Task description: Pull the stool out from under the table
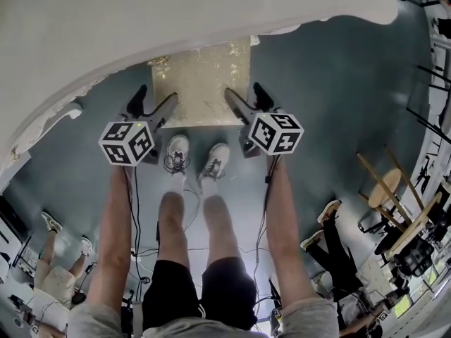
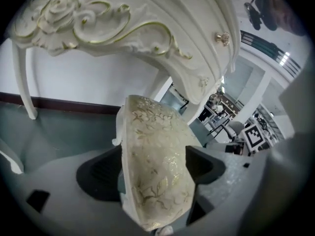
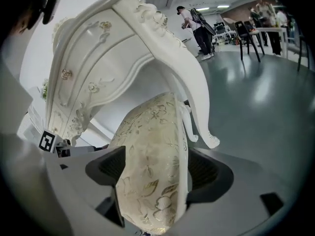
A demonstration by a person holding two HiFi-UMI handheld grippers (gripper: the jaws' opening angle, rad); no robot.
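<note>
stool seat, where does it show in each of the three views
Head view: stool seat top centre, partly under the table edge, between left gripper and right gripper.
Left gripper view: seat lower centre, between that gripper's open jaws.
Right gripper view: seat lower centre, between its open jaws.
Shared landmark: the white carved table above the seat.

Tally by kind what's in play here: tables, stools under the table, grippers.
White table: 1
Gold-patterned stool: 1
Grippers: 2 (left gripper, right gripper)
Total: 4
</note>
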